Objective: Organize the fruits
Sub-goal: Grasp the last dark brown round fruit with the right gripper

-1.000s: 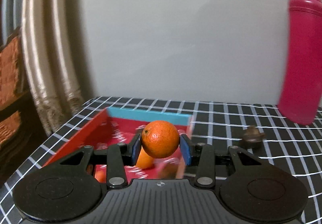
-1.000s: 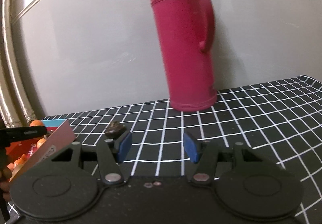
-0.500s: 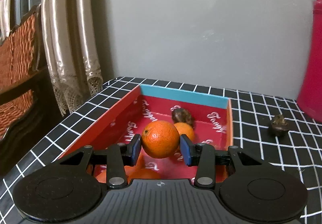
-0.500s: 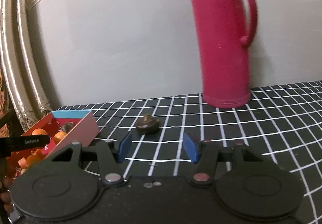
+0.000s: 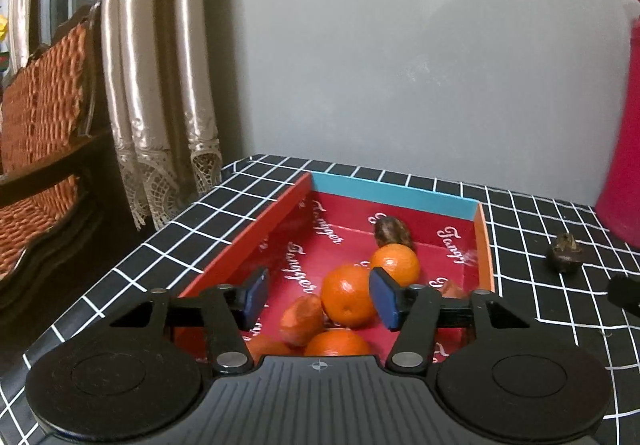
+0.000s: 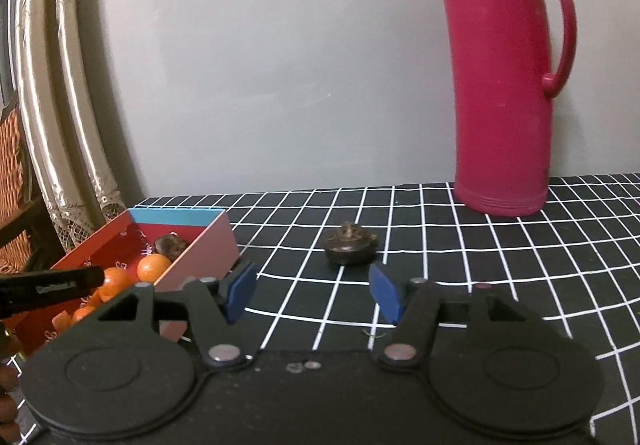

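The left gripper [image 5: 318, 299] hung over the near end of the red box [image 5: 256, 229] at the left of the checked desk [image 5: 532, 229]; its fingers [image 5: 256, 295] had just been opening and stood apart, pressing on nothing; an orange [image 5: 346, 301] lay in the box between them and below, touching a second orange [image 5: 396, 265] beyond it; a dark brown fruit [image 5: 392, 235] sat farther back by the blue end wall. The right gripper [image 6: 312, 291] hovered over bare desk, its fingers [image 6: 386, 293] likewise just widened and empty; another dark fruit [image 6: 351, 249] lay on the desk just beyond them, right of the box; a pink flask [image 6: 504, 85] stood far right against the wall.
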`<state>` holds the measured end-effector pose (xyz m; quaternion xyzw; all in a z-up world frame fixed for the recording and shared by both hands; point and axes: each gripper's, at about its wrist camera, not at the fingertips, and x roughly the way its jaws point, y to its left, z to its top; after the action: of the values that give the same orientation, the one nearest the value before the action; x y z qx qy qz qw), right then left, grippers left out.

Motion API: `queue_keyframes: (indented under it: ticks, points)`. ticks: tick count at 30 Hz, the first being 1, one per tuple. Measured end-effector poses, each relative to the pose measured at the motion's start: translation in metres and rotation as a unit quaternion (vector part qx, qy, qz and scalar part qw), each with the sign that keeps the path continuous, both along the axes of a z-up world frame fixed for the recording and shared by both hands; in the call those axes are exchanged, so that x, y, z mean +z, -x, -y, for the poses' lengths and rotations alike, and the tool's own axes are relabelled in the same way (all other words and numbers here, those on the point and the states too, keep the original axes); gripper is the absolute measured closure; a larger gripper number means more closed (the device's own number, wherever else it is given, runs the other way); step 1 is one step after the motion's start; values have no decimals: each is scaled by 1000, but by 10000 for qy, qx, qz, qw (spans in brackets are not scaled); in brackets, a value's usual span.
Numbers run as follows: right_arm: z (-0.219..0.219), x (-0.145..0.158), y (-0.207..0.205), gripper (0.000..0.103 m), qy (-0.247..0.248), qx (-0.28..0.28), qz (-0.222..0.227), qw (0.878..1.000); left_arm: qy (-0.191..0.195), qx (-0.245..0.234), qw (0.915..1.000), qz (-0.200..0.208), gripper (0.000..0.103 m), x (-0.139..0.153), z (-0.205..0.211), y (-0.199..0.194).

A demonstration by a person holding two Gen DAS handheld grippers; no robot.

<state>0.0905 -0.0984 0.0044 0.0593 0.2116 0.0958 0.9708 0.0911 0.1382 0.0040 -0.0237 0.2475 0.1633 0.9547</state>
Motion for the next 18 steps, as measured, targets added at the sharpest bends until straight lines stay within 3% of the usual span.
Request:
queue_keyframes:
  ticks: [12, 18]
  points:
    - [-9, -12, -36, 40, 155, -114, -194, 9996, -12, 169, 9993, 336, 45, 9, -18, 23]
    - [-7, -19, -65, 41, 174, -236, -385, 9988, -1, 155, 9994, 294, 44, 8, -19, 16]
